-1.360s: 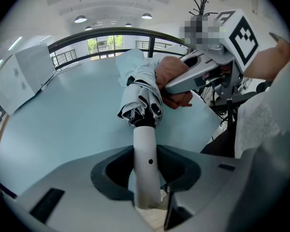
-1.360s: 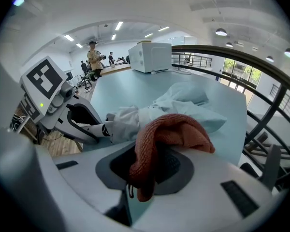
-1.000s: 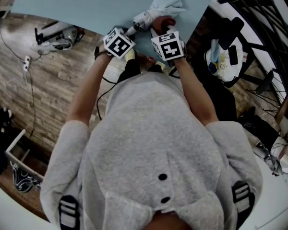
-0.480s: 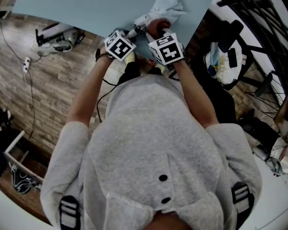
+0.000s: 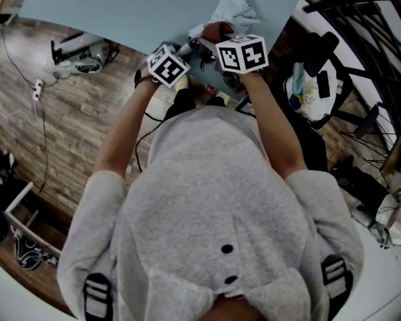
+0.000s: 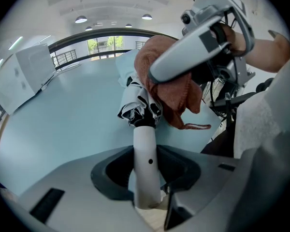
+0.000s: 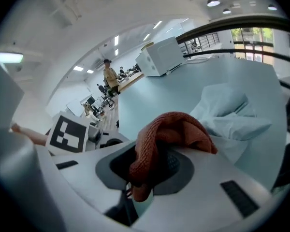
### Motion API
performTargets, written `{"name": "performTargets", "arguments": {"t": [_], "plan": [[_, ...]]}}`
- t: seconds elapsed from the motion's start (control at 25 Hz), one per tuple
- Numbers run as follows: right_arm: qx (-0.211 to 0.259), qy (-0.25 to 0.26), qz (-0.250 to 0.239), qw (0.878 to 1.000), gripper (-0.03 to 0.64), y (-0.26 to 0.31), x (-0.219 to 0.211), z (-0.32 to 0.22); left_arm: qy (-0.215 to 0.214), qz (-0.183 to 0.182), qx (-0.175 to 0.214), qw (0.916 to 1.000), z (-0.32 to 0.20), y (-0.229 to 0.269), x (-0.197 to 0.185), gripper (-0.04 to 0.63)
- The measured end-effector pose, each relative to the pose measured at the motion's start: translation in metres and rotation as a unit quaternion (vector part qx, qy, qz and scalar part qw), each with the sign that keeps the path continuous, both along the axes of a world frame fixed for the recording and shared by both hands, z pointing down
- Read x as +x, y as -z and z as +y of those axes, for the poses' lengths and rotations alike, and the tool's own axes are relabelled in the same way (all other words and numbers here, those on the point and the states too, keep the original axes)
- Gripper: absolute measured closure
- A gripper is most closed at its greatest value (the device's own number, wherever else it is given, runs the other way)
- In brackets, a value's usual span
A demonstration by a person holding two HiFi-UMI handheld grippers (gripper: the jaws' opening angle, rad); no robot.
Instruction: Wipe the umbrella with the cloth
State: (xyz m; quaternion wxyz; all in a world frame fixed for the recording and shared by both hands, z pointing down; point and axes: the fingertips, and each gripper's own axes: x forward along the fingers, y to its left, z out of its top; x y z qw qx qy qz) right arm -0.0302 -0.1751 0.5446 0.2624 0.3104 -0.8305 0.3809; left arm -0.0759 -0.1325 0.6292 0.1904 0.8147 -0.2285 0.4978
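Note:
A folded pale umbrella (image 5: pixel 232 9) lies on the light blue table (image 5: pixel 120 12) with its canopy bunched. My left gripper (image 6: pixel 145 178) is shut on the umbrella's white handle (image 6: pixel 144 153), which stands up between the jaws. In the head view the left gripper (image 5: pixel 186 47) sits at the table's near edge. My right gripper (image 7: pixel 152 170) is shut on a rust-red cloth (image 7: pixel 166 134) that bulges out of its jaws. The right gripper (image 6: pixel 183 57) holds the cloth (image 6: pixel 176 93) over the ruffled end of the canopy (image 6: pixel 137 103). Beyond the cloth lies the pale canopy (image 7: pixel 227 115).
A white box (image 6: pixel 21 74) stands on the far left of the table. On the wooden floor at the left lies a grey device (image 5: pixel 77 49). Dark chairs and bags (image 5: pixel 314 79) crowd the right side. A person (image 7: pixel 108 74) stands far off in the hall.
The right gripper has risen and rolled, its marker cube shifting up and right, carrying the cloth up over the umbrella's near end. The left gripper has kept still on the handle.

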Motion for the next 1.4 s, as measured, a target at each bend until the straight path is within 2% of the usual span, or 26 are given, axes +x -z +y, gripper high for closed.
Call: {"name": "performTargets", "arguments": {"t": [0.24, 0.48, 1.4], "plan": [[-0.061, -0.062, -0.096, 0.992, 0.535, 0.005, 0.013, -0.016, 0.001, 0.003, -0.001, 1.0000, 0.002, 0.000, 0.001, 0.443], [-0.081, -0.128, -0.155, 0.976, 0.535, 0.013, 0.038, -0.038, 0.000, 0.003, 0.003, 1.0000, 0.000, 0.002, 0.001, 0.443], [-0.036, -0.171, -0.124, 0.977, 0.535, 0.022, 0.088, -0.074, -0.001, 0.001, -0.002, 1.0000, -0.001, 0.001, 0.000, 0.443]]}}
